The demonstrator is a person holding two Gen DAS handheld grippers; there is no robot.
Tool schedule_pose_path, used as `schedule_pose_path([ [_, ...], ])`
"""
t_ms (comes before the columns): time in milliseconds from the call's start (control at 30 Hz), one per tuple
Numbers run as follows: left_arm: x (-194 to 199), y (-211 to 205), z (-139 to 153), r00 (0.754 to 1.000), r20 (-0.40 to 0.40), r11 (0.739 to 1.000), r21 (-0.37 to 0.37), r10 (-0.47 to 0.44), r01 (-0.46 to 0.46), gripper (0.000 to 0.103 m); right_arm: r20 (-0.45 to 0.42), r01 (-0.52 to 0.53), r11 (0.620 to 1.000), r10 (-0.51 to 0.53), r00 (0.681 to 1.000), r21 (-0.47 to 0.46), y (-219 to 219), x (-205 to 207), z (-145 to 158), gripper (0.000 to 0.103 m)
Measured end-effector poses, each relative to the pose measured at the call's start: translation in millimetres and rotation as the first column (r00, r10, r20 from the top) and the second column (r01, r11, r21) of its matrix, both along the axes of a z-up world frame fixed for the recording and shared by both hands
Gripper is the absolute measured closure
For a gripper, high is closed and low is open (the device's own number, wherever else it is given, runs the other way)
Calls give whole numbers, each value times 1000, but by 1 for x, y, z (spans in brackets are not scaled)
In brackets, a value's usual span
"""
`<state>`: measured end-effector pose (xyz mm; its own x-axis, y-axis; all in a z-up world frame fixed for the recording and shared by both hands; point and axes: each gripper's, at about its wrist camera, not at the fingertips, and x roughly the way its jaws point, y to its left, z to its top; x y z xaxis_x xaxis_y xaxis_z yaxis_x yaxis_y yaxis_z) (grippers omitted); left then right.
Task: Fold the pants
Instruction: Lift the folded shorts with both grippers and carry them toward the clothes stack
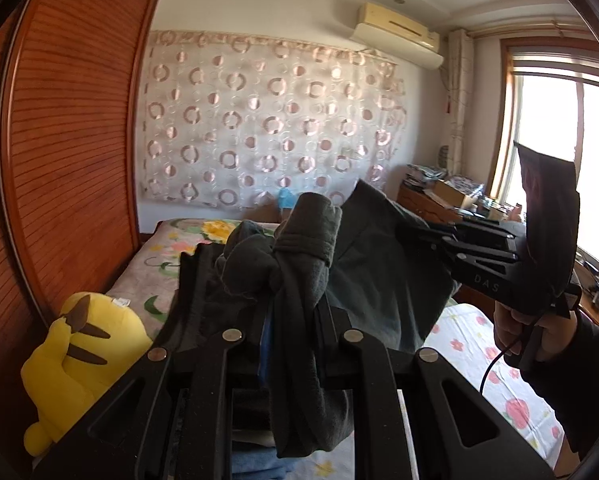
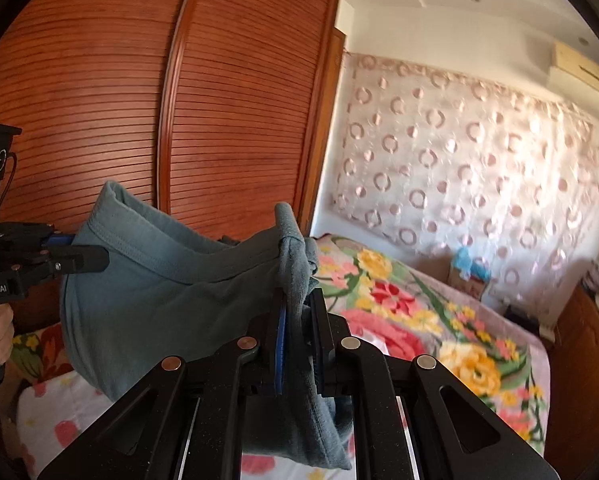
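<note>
**Pants held aloft, strung between two grippers**

Both tools are up off the bed, and the grey-blue pants [image 2: 171, 280] hang in the air between them. The right gripper [image 2: 297, 320] has its jaws pressed together on a bunched fold of the fabric, cloth spilling down in front of its own camera. Off to its left, the left gripper [image 2: 75, 258] pinches the hemmed edge, jaws closed on it as well. From the left wrist view it is the same story: a thick wad of pants [image 1: 299, 248] clamped right at the left gripper's tips [image 1: 289, 320], and the cloth runs away to its right, to where the right gripper [image 1: 431, 240] bites in.

So the held edge lies crosswise, gripper to gripper, sagging slightly in the middle, with the rest drooping below toward the floral bedspread [image 2: 419, 320]. Neither hand is nearer; each already has its corner. The next move, I judge, turns on keeping that span taut and level while lowering it flat onto the bed.
</note>
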<state>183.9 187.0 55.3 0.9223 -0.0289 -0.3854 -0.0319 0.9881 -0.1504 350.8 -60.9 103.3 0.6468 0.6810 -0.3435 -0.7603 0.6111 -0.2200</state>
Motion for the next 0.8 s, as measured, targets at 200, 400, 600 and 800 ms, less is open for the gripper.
schedule_pose_path([
  [200, 5, 15, -13, 998, -17, 998, -34, 60, -60, 85, 31, -32, 998, 33, 999, -47, 33, 33, -10, 92],
  [400, 10, 28, -22, 994, -37, 994, -38, 105, -107, 85, 49, -74, 994, 78, 996, -82, 67, 59, -16, 92],
  [600, 10, 39, -35, 986, -54, 985, -62, 157, -160, 85, 43, -106, 988, 112, 993, -112, 90, 74, -22, 92],
  [800, 10, 40, -51, 976, -77, 976, -62, 204, -208, 82, 0, -118, 988, 119, 993, -96, 96, 84, -20, 88],
])
